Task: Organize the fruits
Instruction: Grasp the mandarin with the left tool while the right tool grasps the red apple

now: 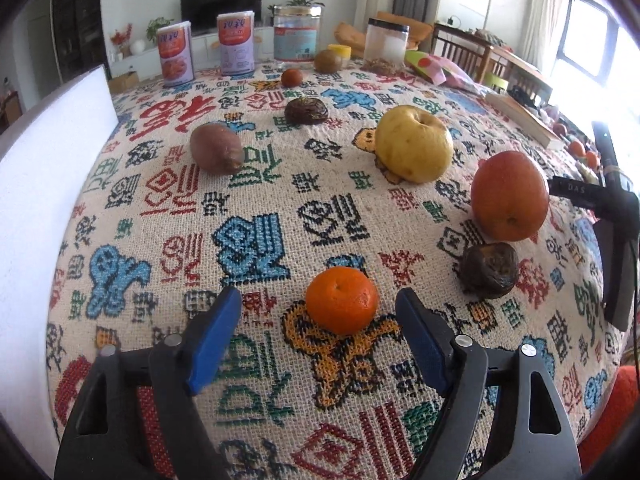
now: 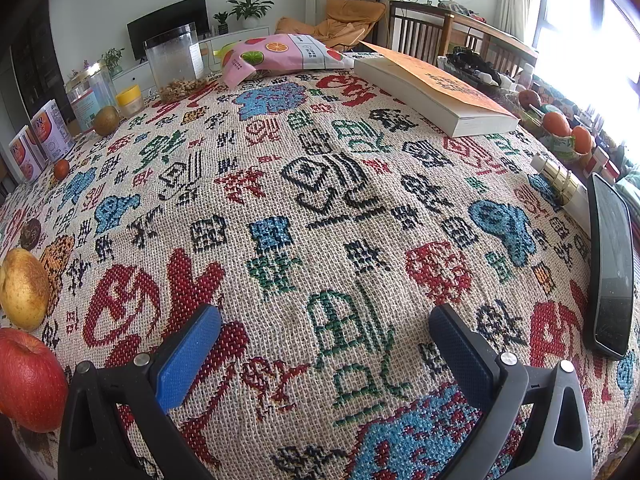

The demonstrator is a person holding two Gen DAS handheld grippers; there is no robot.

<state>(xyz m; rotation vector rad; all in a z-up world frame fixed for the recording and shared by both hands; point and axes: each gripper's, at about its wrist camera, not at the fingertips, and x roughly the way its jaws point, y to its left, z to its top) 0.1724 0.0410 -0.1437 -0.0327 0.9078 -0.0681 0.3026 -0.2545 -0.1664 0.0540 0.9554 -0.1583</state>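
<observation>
Framing the small mandarin (image 1: 342,300) on the patterned tablecloth (image 1: 260,184), the left gripper (image 1: 320,336) has it dead ahead between spread pads, neither touching it, while the right gripper (image 2: 324,344), jaws wide and empty, faces bare cloth well away from the fruit, so left is nearer.

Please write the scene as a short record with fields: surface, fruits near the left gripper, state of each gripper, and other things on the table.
surface: patterned woven tablecloth
between left fingers: small orange mandarin, resting on the cloth, pads not touching it
left gripper: open, around the mandarin
right gripper: open, nothing between its fingers
nearby fruits: yellow apple, red apple, dark wrinkled fruit, brown fruit
other things: book, pink snack bag, phone
</observation>
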